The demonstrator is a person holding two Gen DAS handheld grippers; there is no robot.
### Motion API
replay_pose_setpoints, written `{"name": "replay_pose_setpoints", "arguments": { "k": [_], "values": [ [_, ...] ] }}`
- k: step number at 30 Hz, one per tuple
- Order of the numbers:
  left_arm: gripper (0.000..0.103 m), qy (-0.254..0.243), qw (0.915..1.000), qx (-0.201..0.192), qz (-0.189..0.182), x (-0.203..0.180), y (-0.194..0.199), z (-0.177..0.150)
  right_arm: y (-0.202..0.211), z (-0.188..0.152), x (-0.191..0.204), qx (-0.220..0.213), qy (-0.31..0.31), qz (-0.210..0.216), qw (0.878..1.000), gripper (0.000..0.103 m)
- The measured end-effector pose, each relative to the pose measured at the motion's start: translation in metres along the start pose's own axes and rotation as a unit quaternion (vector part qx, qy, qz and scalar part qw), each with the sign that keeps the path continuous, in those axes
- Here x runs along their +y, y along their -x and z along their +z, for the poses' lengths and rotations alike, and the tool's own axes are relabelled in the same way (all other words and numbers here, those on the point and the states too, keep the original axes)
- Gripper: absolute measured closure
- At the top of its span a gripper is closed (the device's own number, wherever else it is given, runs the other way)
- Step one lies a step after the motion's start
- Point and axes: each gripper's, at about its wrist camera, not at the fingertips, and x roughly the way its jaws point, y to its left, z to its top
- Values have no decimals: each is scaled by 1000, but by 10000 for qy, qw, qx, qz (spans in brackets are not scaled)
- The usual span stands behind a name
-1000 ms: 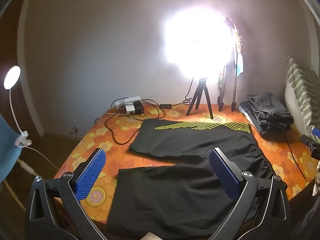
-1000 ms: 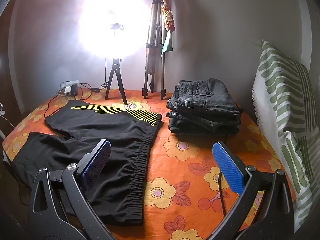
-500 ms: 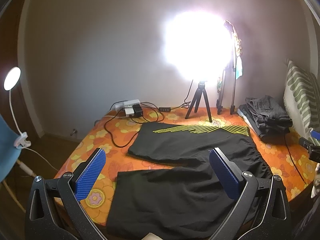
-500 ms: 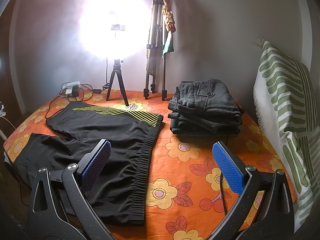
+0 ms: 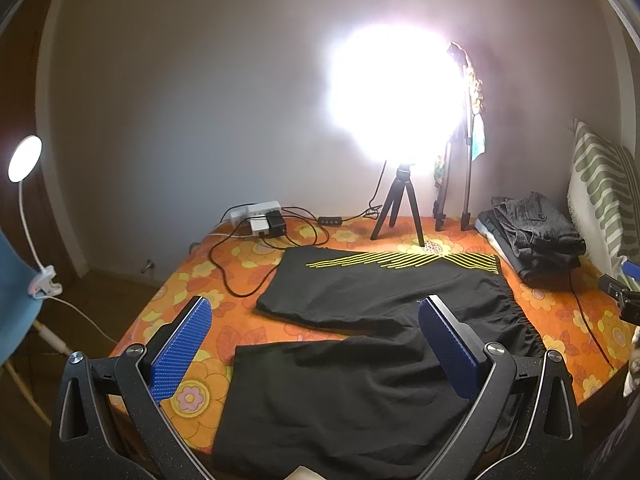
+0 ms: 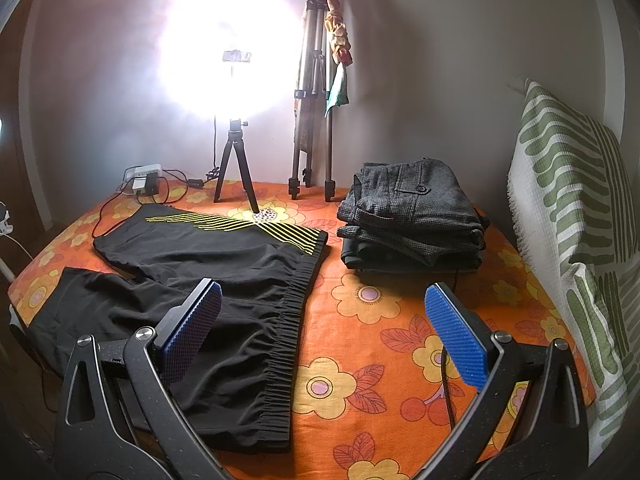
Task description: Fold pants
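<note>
While both sets of jaws stand wide apart and hold nothing, the black pants (image 5: 372,344) lie flat on the flowered bed (image 6: 372,300) beneath them. Left gripper (image 5: 312,336): both legs ahead, a clip lamp (image 5: 25,153) far left. Right gripper (image 6: 320,320): elastic waistband between the jaws, folded grey trousers (image 6: 412,216) beyond, striped pillow (image 6: 576,216) right.

The pants (image 6: 200,280) are black with thin yellow stripes fanning along the far leg, and they lie on a bed (image 6: 380,320) covered in orange cloth printed with yellow and pink flowers and red leaves. Each claw, left (image 5: 316,344) and right (image 6: 324,324), is black with blue ridged pads (image 6: 456,336). The folded stack of clothes (image 6: 412,216) is dark grey check, and the pillow (image 6: 572,208) is white with green stripes.
</note>
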Motion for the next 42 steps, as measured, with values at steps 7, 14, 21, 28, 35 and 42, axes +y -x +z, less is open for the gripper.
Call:
{"name": "replay_pose_setpoints", "arguments": {
  "k": [7,14,21,28,35,42],
  "values": [
    [0,12,10000,-3,3,-1,0,0,0,0,0,-4,-3,-5,10000,0],
    [0,9,10000,-3,7,-1,0,-1,0,0,1,-6,-7,-2,10000,0],
    [0,-18,10000,11,20,-2,-1,-1,0,0,0,-3,-6,15,10000,0],
    [0,89,9999,79,-64,2,-6,-2,-1,0,2,7,-13,18,10000,0],
    [0,136,9998,83,-97,2,-7,-6,0,0,3,20,-32,54,10000,0],
    [0,94,9999,94,-105,1,-7,-7,0,0,3,17,-25,48,10000,0]
  ]
}}
